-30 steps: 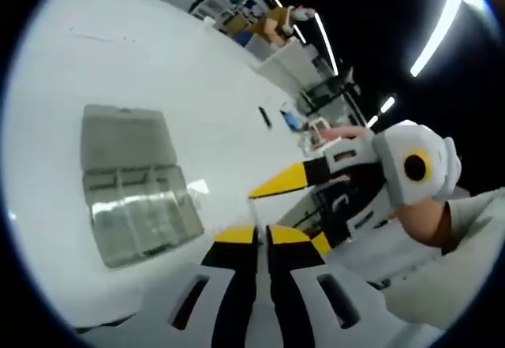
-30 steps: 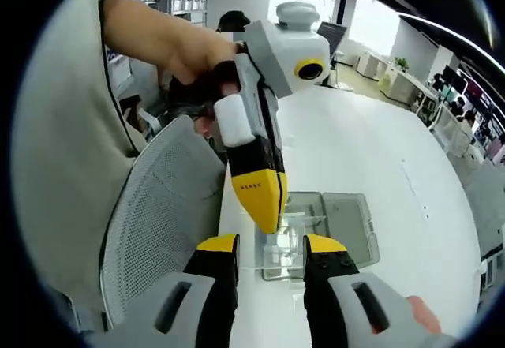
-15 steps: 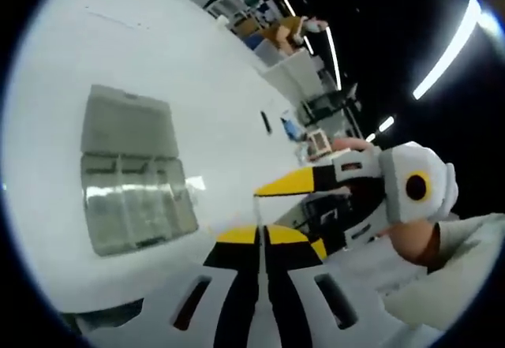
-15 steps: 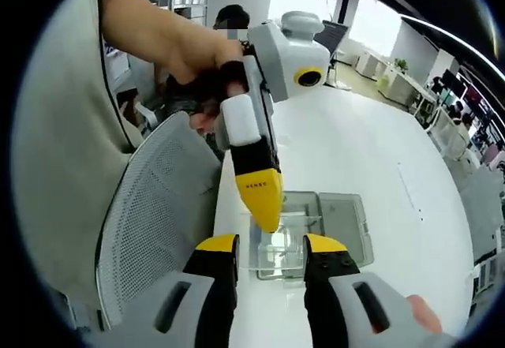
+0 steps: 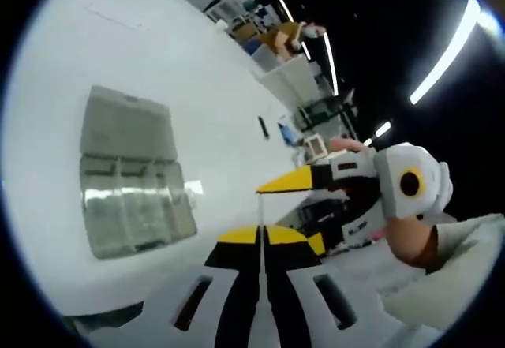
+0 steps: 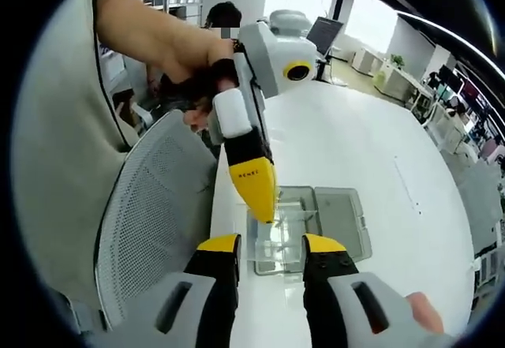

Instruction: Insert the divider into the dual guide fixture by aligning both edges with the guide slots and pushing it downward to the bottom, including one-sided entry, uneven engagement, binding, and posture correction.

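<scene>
In the left gripper view, the left gripper (image 5: 259,236) has its two yellow-tipped jaws pressed together with only a thin dark seam between them and nothing held. In the right gripper view this same gripper (image 6: 264,210) reaches down from a person's hand (image 6: 193,68), its closed yellow tip hanging just above the near edge of the case.

The right gripper (image 6: 271,245) has its jaws parallel and apart, with a clear gap between the yellow tips and nothing gripped. In the left gripper view it (image 5: 272,185) comes in from the right side, tip pointing toward the case; its jaw state cannot be told from that angle.

Just ahead of the right gripper's tips, partly seen through the gap, lies a clear plastic case (image 6: 331,241) on the white table (image 6: 371,151). It lies open: a compartmented tray on the side nearer the left gripper's tip, and its flat lid (image 6: 341,212) folded out beside it. In the left gripper view the case (image 5: 102,214) sits ahead and left of the closed jaws, with the lid (image 5: 122,127) on the far side. Thin clear partitions, the divider (image 5: 118,176) among them, stand upright inside the tray; whether any is fully seated cannot be told. The compartments look bare otherwise.

A grey mesh chair back (image 6: 154,222) stands left of the right gripper, beside the table edge.
</scene>
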The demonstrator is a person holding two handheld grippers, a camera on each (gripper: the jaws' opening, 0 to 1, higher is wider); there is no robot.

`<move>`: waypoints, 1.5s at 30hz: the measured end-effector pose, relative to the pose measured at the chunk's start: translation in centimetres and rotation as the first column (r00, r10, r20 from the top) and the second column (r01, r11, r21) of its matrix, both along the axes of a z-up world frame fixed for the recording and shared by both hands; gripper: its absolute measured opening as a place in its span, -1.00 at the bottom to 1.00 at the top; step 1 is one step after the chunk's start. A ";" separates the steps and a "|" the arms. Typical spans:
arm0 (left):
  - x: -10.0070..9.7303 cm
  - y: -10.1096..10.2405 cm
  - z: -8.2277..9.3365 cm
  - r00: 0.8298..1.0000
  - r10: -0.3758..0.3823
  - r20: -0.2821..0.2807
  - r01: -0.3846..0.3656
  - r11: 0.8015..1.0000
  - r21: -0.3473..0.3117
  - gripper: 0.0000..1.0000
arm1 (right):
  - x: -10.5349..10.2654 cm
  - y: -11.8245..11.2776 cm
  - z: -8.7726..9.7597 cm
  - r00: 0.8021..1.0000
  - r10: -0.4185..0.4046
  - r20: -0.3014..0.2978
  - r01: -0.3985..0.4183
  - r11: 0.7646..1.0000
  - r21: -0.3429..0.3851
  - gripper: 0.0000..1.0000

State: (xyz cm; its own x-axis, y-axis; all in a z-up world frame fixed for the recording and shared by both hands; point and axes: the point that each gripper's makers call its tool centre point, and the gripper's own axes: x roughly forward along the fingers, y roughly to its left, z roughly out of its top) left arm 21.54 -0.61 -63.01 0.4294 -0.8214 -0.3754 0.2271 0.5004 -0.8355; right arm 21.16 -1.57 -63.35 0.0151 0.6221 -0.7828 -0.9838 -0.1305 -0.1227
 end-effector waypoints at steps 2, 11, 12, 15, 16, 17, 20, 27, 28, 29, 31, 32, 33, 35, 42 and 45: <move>-0.1 0.0 0.0 1.000 -0.009 0.018 0.009 1.000 0.010 -1.00 | 0.1 -0.1 0.0 1.000 -0.007 -0.018 0.007 1.000 -0.002 -0.48; -0.4 0.0 -0.2 0.987 -0.069 0.147 0.059 0.996 0.074 -1.00 | 0.5 -0.4 0.4 0.996 -0.036 -0.087 0.039 0.999 0.031 -0.59; -0.3 -0.1 -0.2 0.983 -0.078 0.163 0.065 0.995 0.081 -1.00 | 0.6 -0.4 0.5 0.996 -0.037 -0.087 0.039 0.999 0.032 -0.59; -0.5 -0.2 -0.1 0.968 -0.112 0.226 0.089 0.990 0.110 -1.00 | 0.8 -0.6 0.5 0.996 -0.035 -0.086 0.037 0.999 0.030 -0.62; -0.5 -0.2 0.0 0.962 -0.121 0.244 0.094 0.988 0.121 -1.00 | 0.8 -0.6 0.5 0.995 -0.035 -0.093 0.038 0.999 0.027 -0.64; -0.6 -0.2 0.0 0.957 -0.127 0.260 0.096 0.987 0.131 -1.00 | 0.7 -0.6 0.6 0.994 -0.031 -0.105 0.035 0.999 0.033 -0.66; -0.5 -0.2 0.1 0.950 -0.132 0.284 0.096 0.986 0.135 -1.00 | 0.6 -0.7 0.7 0.992 -0.022 -0.125 0.026 0.999 0.031 -0.72; -0.7 -0.1 0.2 0.910 -0.181 0.373 0.116 0.975 0.192 -1.00 | 0.5 -0.6 1.1 0.990 0.003 -0.142 0.001 1.000 0.030 -0.77; -0.7 -0.1 0.2 0.902 -0.187 0.388 0.116 0.973 0.199 -1.00 | 0.5 -0.6 1.1 0.989 0.009 -0.148 -0.004 1.000 0.029 -0.77; -0.6 -0.1 0.3 0.897 -0.190 0.400 0.114 0.972 0.204 -1.00 | 0.4 -0.6 1.1 0.988 0.013 -0.152 -0.009 1.000 0.027 -0.78; -0.6 -0.2 0.3 0.892 -0.186 0.412 0.106 0.972 0.208 -1.00 | 0.3 -0.7 1.1 0.987 0.032 -0.155 -0.030 0.999 0.018 -0.82; -0.6 -0.2 0.3 0.881 -0.197 0.430 0.109 0.969 0.221 -1.00 | 0.2 -0.6 1.1 0.987 0.034 -0.155 -0.032 0.999 0.016 -0.83; -0.6 -0.2 0.4 0.876 -0.202 0.438 0.110 0.968 0.227 -1.00 | 0.2 -0.6 1.1 0.987 0.038 -0.155 -0.036 0.999 0.015 -0.83; -0.5 -0.2 0.4 0.848 -0.225 0.479 0.108 0.960 0.260 -1.00 | 0.1 -0.5 1.3 0.986 0.044 -0.160 -0.042 0.999 0.015 -0.83; -0.8 -0.4 0.6 0.814 -0.257 0.520 0.117 0.951 0.288 -1.00 | -0.1 -0.3 1.2 0.983 0.063 -0.175 -0.064 0.998 0.004 -0.87; -0.9 -0.6 0.6 0.790 -0.283 0.543 0.117 0.940 0.320 -1.00 | -0.4 -0.3 1.2 0.979 0.085 -0.184 -0.086 0.996 -0.001 -0.91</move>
State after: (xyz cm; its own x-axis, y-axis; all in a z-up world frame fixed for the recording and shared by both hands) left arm 20.65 -1.18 -62.37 0.4687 -0.8232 -0.3205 0.7407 0.5639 -0.3651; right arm 20.72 -1.83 -62.15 -0.1825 0.6076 -0.7730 -0.9746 -0.2155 0.0608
